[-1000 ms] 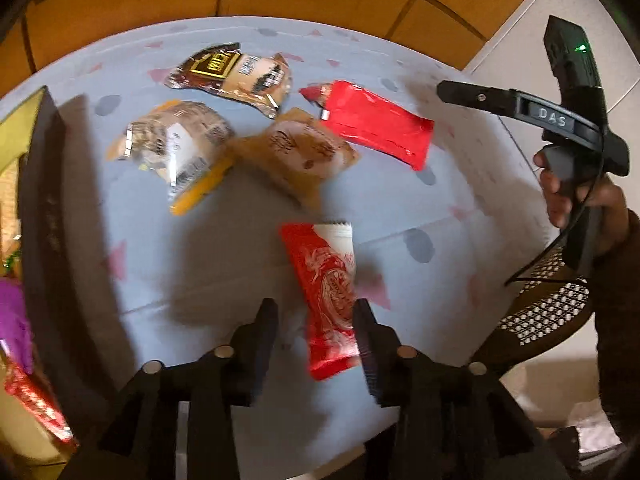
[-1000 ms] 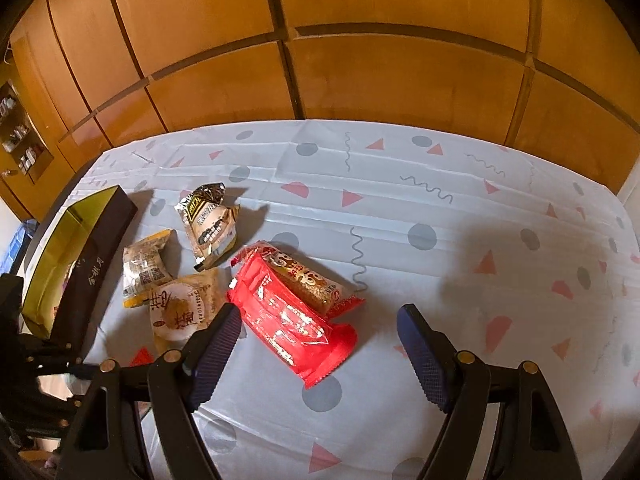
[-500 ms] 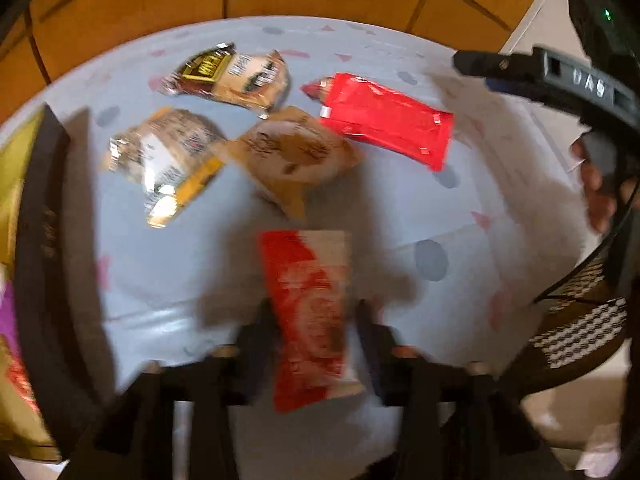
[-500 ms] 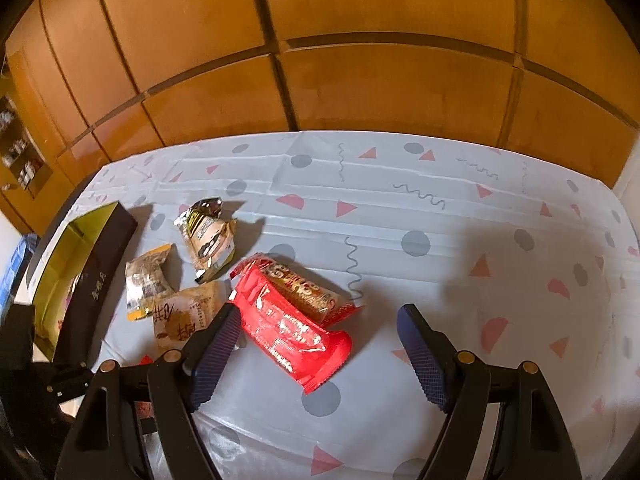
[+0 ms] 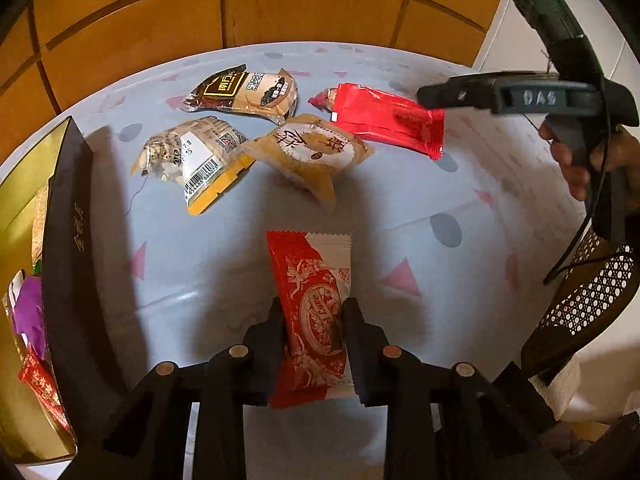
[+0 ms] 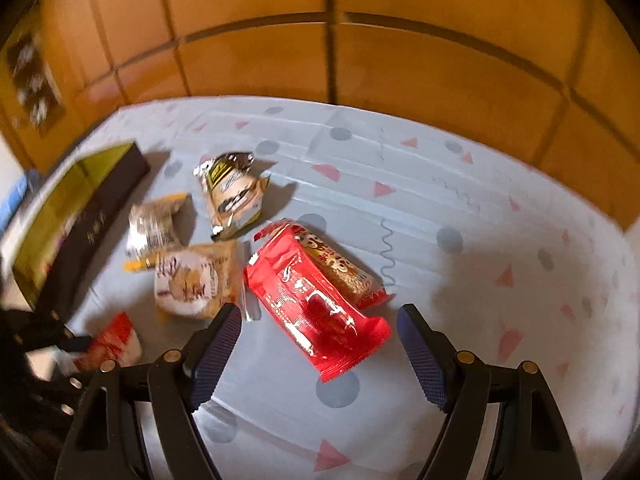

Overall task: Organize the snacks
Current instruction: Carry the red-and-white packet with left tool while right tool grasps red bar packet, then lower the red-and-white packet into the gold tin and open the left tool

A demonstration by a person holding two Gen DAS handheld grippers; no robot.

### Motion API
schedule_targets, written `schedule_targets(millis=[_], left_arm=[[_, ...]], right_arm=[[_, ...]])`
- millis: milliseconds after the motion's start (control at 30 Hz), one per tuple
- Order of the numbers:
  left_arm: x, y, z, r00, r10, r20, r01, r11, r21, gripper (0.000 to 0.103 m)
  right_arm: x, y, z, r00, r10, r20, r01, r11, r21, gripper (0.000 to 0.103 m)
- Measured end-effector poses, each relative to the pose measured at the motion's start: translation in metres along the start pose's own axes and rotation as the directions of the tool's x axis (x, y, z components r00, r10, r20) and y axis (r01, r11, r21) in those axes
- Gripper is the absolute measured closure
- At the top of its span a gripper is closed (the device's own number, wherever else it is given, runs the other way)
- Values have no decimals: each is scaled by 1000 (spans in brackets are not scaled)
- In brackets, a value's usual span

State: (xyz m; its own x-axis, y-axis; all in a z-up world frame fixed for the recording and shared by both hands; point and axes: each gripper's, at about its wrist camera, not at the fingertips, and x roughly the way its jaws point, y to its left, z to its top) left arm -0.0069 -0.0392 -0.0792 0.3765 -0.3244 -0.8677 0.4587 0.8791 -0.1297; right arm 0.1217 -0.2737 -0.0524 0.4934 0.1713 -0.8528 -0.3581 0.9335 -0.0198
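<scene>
My left gripper (image 5: 314, 312) is shut on a red and white snack packet (image 5: 314, 292) and holds it above the table. Beyond it lie a long red packet (image 5: 384, 118), a tan round-label packet (image 5: 312, 152), a clear barcode packet (image 5: 188, 158) and a brown and cream packet (image 5: 244, 94). My right gripper (image 6: 320, 332) is open and empty, hovering just above the long red packet (image 6: 316, 304). The held packet shows at the lower left of the right wrist view (image 6: 114, 344).
A black box with a gold lining (image 5: 66, 248) stands at the table's left edge with several snacks inside. It also shows in the right wrist view (image 6: 96, 216). The patterned tablecloth (image 6: 480, 264) stretches right. A wicker chair (image 5: 580, 300) stands off the table's edge.
My left gripper has closed on the red and white packet and lifted it. My right gripper has moved forward and down toward the long red packet.
</scene>
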Motion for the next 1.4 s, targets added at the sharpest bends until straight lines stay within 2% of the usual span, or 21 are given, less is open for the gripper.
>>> schedule_targets(millis=[167,233,333,367,400,433,533,700,833,1000,1100,1167,1200,1267,1400], left_arm=[[-1,4,-1,1000,-26,9,26,999,-27,75],[4,1,2,999,-29,14,30,999,-33,75],[2,3,0,999,-38,23,39,998,-48,74],[2,3,0,999,-39,26,41,998,-49,74],[2,4,-1,999,-43,32,45,998,-54,74],[1,5,-2,998,-47,35,49,997,-58,74],[1,6,-1,998,-54,40,56,996,-63,74],[1,8,-3,997,-55,52,60,995,-83,74],[1,3,-4,998,-34,56,38,997,-65,74],[-1,-4,-4,997,-17,74,19,999,-32,75],[0,-3,-2,997,-29,75,32,999,-34,75],[-2,-1,0,995,-63,77,67,996,-52,75],[-7,1,1,992,-91,85,97,992,-76,75],[-31,3,10,979,-123,162,138,986,-91,75],[-69,7,22,968,-43,245,69,993,-99,75]], right_arm=[[22,20,9,997,-47,-67,36,987,-158,22],[34,28,15,992,-90,-92,67,972,-223,22],[56,34,19,983,-81,-168,34,964,-265,25],[62,35,18,978,-97,-187,43,961,-273,30],[66,36,17,974,-110,-196,54,961,-272,48],[66,37,15,974,-128,-189,73,959,-272,57],[58,40,5,973,-103,-206,54,972,-229,62],[47,43,-25,960,-24,-279,-7,994,-108,62],[44,35,-32,969,-2,-245,-4,1000,-27,60],[44,36,-30,972,-26,-232,15,999,-48,58],[43,40,-30,973,-41,-227,27,998,-62,59],[42,43,-32,974,-47,-221,33,997,-66,59],[41,45,-34,975,-48,-218,33,997,-70,58],[41,44,-34,975,-43,-219,30,998,-60,57],[42,39,-32,974,-31,-226,21,999,-46,57]])
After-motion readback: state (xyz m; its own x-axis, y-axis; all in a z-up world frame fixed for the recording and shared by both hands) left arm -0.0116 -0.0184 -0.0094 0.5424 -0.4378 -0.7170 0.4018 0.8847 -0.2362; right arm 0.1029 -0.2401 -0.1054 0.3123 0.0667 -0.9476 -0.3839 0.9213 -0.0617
